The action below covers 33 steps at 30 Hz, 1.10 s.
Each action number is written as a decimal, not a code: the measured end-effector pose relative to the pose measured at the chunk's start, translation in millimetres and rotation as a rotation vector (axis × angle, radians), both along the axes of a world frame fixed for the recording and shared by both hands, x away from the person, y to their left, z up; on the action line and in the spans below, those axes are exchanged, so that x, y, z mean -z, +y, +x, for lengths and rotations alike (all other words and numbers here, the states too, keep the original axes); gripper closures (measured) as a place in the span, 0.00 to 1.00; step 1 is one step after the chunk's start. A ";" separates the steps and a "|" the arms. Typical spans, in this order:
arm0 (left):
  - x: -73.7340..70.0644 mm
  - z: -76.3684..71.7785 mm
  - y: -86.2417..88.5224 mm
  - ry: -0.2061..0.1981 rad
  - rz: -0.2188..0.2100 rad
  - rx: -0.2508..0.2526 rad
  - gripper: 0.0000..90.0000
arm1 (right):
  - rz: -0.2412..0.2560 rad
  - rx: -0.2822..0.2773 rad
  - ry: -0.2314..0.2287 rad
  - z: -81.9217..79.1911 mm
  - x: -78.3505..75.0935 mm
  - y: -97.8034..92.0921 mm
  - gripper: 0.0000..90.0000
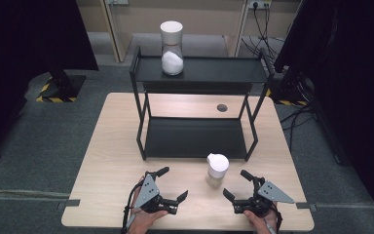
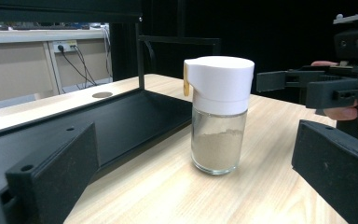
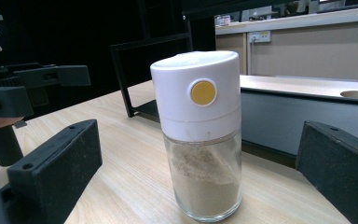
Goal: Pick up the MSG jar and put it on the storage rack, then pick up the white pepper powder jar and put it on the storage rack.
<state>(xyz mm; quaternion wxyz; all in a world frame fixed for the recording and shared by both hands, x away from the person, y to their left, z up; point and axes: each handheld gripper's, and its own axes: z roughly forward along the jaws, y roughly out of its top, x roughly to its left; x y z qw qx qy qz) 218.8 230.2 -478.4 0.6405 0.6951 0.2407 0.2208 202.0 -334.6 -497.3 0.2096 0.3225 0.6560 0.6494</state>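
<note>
Yellow button (image 3: 203, 92) perhaps faces right gripper (image 1: 236, 185).

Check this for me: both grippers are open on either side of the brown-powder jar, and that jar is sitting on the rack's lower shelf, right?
Not quite. The brown-powder jar stands on the table, in front of the rack's lower shelf, as the high view shows. The left gripper and right gripper are open beside it.

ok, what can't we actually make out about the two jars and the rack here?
- Near jar: what the tan powder is; no label in either gripper view.
- Far jar on the rack's top shelf: too small in the high view to tell its lid details.
- Rack's lower shelf: its rear strip is covered by the top shelf in the high view.
</note>
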 end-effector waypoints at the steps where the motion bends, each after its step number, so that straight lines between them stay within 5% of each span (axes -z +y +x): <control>1: 1.0 -0.5 1.0 0.004 -0.001 0.001 0.00 | 0.000 -0.001 0.000 0.1 0.0 0.0 0.00; 8: 11.1 -5.7 7.1 0.022 -0.003 -0.006 0.00 | -0.002 -0.001 0.001 0.6 0.6 -0.9 0.00; 33: 18.0 -13.3 7.3 -0.014 0.006 -0.018 0.00 | -0.008 -0.002 0.000 -1.1 0.6 0.0 0.00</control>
